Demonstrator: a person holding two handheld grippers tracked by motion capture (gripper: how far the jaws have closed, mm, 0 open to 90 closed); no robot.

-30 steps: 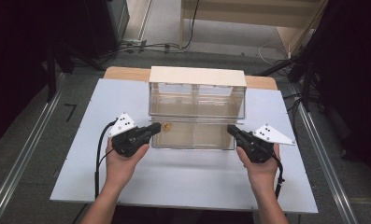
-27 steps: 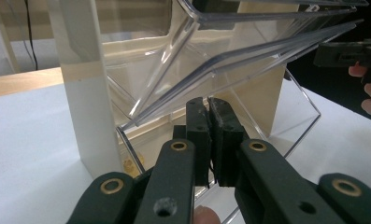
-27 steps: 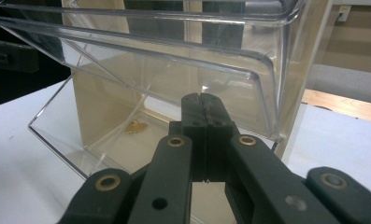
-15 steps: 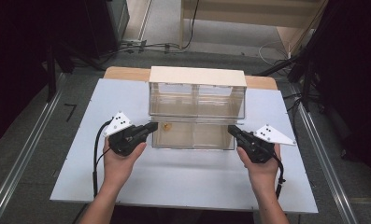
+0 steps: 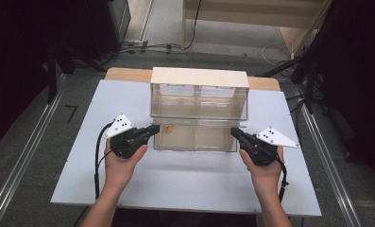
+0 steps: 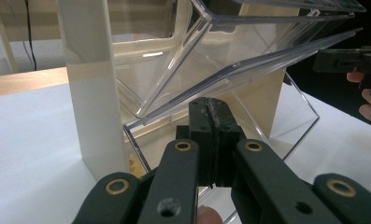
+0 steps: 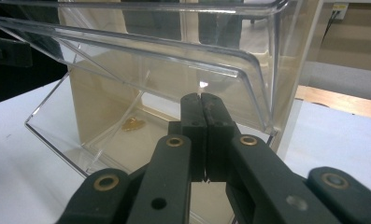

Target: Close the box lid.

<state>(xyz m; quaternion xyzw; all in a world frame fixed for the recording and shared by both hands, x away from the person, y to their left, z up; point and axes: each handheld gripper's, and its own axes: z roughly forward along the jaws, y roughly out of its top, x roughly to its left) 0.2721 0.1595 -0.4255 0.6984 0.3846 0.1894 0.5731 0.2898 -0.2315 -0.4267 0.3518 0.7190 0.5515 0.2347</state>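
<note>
On the white table point(image 5: 81, 179), a clear plastic bin cabinet point(image 5: 199, 101) with a cream top and sides is standing toward the far middle. Its lower bin point(image 5: 194, 137) is tilting open toward the person, and a small yellowish piece point(image 5: 168, 127) is lying on its floor near the left end. At the bin's left front corner, the left gripper point(image 5: 153, 129) is resting with its jaws clenched together on nothing. At the right front corner, the right gripper point(image 5: 234, 132) is sitting likewise, jaws pressed shut and empty, just beside the bin's clear wall.
</note>
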